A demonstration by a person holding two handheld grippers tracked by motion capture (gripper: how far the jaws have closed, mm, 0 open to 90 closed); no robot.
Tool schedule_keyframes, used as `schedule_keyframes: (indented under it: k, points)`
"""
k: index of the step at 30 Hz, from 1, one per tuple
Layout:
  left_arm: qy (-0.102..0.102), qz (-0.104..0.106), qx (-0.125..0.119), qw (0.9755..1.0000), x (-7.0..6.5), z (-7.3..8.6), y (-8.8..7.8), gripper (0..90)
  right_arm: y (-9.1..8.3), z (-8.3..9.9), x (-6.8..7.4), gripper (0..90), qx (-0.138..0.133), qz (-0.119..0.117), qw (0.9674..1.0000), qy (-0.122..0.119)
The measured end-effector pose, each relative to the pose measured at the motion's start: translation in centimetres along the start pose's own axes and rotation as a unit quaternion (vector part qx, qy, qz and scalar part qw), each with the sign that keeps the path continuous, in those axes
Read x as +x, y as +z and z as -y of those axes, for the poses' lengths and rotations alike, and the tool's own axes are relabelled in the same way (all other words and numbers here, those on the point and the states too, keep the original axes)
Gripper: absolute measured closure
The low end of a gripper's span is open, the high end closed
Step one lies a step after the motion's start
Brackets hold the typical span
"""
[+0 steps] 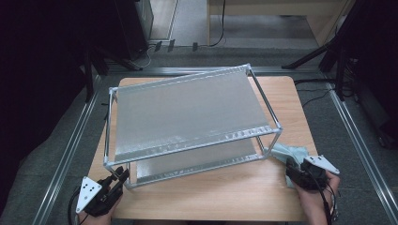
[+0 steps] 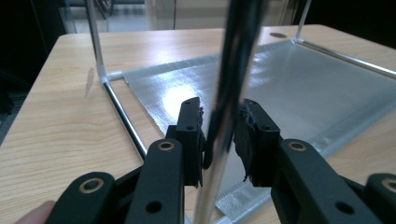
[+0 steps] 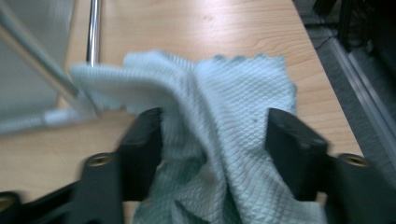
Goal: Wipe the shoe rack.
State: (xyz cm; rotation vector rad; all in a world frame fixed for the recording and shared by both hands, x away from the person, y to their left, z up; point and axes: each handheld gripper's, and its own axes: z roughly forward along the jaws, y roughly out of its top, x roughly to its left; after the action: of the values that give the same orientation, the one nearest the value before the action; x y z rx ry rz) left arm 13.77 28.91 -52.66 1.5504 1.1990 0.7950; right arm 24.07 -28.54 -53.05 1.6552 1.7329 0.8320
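Observation:
A two-shelf chrome wire rack (image 1: 187,112) stands on the wooden table (image 1: 211,199). My left gripper (image 1: 121,175) is at the rack's front-left corner. In the left gripper view my left gripper (image 2: 219,130) is shut on an upright chrome post (image 2: 238,56), one pad on each side of it. A light blue quilted cloth (image 1: 287,152) lies crumpled by the rack's front-right foot. My right gripper (image 1: 292,169) is right at the cloth. Seen from the right gripper view, that gripper (image 3: 215,135) stands open, and the cloth (image 3: 233,93) bulges between its jaws without being pinched.
The rack's lower shelf liner (image 2: 303,79) spreads beyond the held post. A rack corner and tube (image 3: 60,112) touch the cloth's left edge. Metal rails (image 1: 361,145) run along both sides of the table, and dark stands and cables lie beyond them.

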Motion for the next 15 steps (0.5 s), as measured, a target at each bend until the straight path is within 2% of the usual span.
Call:
schedule_keyframes:
  k: [1,2,3,5,7,8,10,13,15]
  points:
    - [0.0,-0.001,-0.001,1.0,0.0,0.0,0.0,72.3,0.2,0.1,0.1,52.5,0.005,-0.009,0.9999,-0.011]
    - [-0.004,-0.001,-0.002,1.0,0.0,0.1,0.0,73.6,0.4,0.3,0.2,63.5,0.011,-0.012,0.9997,-0.019]
    - [-0.005,-0.001,-0.001,1.0,0.1,0.1,-0.1,75.0,0.5,0.4,0.2,70.8,0.013,-0.012,0.9994,-0.03]
    - [-0.004,-0.001,0.0,1.0,0.2,0.1,-0.2,76.3,0.6,0.4,0.2,79.9,0.014,-0.007,0.9988,-0.047]
    - [-0.005,-0.001,0.001,1.0,0.3,0.2,-0.4,76.9,0.2,0.1,0.0,82.7,0.001,-0.004,0.9985,-0.054]
    - [-0.005,0.0,0.0,1.0,0.2,0.2,-0.5,77.1,-0.2,-0.2,-0.1,83.5,-0.013,-0.004,0.9984,-0.055]
    - [-0.007,0.0,-0.001,1.0,0.2,0.2,-0.6,77.1,-1.3,-0.6,-0.2,83.9,-0.058,-0.005,0.9966,-0.057]
    - [-0.009,0.001,-0.002,1.0,0.2,0.2,-0.7,77.1,-3.0,-1.3,-0.2,83.9,-0.117,-0.011,0.991,-0.063]
    - [-0.015,0.003,-0.003,0.9999,0.2,0.2,-0.7,76.9,-3.8,-1.6,-0.1,83.7,-0.14,-0.02,0.9878,-0.064]
